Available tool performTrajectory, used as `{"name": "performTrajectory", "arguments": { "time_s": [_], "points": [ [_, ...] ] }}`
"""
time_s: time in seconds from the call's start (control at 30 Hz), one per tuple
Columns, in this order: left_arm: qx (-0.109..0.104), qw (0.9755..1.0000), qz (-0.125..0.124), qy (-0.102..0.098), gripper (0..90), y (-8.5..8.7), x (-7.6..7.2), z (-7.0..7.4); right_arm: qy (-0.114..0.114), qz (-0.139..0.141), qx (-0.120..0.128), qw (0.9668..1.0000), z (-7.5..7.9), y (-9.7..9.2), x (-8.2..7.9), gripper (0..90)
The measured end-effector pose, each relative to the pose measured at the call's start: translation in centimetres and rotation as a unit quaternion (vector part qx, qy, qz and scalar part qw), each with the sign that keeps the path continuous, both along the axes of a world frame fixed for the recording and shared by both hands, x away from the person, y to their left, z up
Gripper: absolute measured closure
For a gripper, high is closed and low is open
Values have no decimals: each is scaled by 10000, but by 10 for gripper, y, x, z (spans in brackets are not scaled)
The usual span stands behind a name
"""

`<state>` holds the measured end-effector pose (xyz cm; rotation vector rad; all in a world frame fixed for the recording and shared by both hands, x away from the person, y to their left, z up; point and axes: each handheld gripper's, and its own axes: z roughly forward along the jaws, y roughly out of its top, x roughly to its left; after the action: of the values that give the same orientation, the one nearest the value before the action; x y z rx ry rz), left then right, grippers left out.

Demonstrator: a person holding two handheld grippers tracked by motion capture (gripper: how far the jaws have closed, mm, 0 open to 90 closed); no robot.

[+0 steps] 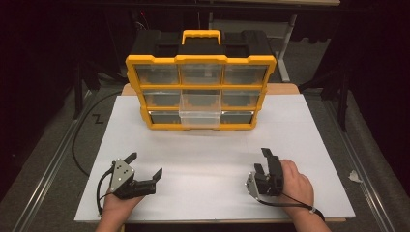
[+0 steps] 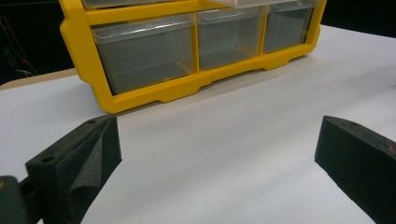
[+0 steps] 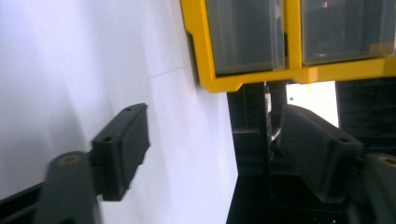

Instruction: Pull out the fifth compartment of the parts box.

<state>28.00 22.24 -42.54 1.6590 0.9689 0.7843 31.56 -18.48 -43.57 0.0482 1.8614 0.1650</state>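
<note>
A yellow and black drawer organiser [image 1: 200, 92] stands at the far middle of the white table [image 1: 309, 145], with clear drawers in three rows. One clear middle drawer [image 1: 199, 113] is pulled out toward me. My left gripper [image 1: 145, 164] rests near the front left edge, open, with bare table between its jaws. In the left gripper view this gripper [image 2: 218, 128] faces the organiser's [image 2: 140, 88] bottom row. My right gripper [image 1: 262, 160] is near the front right, rolled onto its side and open. In the right gripper view, nothing lies between its jaws [image 3: 215, 114], and the organiser's corner [image 3: 205, 70] shows beyond.
A black cable [image 1: 80, 145] loops on the floor left of the table, beside a metal rail [image 1: 48, 174]. A crumpled white scrap [image 1: 355, 176] lies on the floor at the right. Dark stands and table legs rise behind the organiser.
</note>
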Motion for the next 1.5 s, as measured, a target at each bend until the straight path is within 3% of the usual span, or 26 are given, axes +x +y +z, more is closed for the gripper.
{"name": "performTrajectory", "arguments": {
  "time_s": [0.17,0.37,0.47,0.7,0.83,0.93,0.97,1.03,1.1,1.2,1.23,1.27,1.3,1.4,1.43,1.5],
  "points": [
    [54,10000,-50,7,10,-3,0,0,-10,-26,0,10000,1,-3,0,168],
    [71,10000,-49,17,10,-3,0,-1,-75,-19,-3,10000,1,-4,3,7],
    [66,10000,-34,24,10,-3,1,-1,-200,-106,15,9997,3,-4,3,6],
    [71,10000,-31,23,10,-3,0,-1,-232,-142,130,9995,4,-8,5,7],
    [70,10000,-28,23,10,-3,0,-1,-142,-209,339,9991,4,-11,7,7],
    [74,10000,-35,18,11,-3,0,-1,72,-347,746,9966,3,-16,10,7],
    [75,10000,-33,19,11,-3,1,-1,72,-347,746,9966,3,-16,10,7],
    [67,10000,-36,20,11,-3,1,-1,258,-498,1155,9917,2,-18,12,7],
    [70,10000,-49,13,11,-3,0,0,356,-533,1332,9890,3,-22,14,7],
    [62,10000,-59,29,10,-3,1,-1,514,-625,1800,9803,4,-26,16,8],
    [67,10000,-60,32,11,-3,1,-1,581,-693,2075,9741,4,-28,17,8],
    [59,10000,-59,30,10,-3,1,-1,635,-716,2187,9711,5,-29,17,8],
    [47,10000,-60,30,10,-3,1,-1,733,-742,2436,9643,6,-31,18,8],
    [19,10000,-52,36,10,-2,1,0,894,-806,2923,9487,10,-35,18,8],
    [-2,10000,-44,34,10,-2,1,0,960,-796,3152,9408,12,-37,18,8],
    [-50,10000,-35,41,10,0,1,0,1029,-784,3405,9313,14,-39,18,8]
  ]
}}
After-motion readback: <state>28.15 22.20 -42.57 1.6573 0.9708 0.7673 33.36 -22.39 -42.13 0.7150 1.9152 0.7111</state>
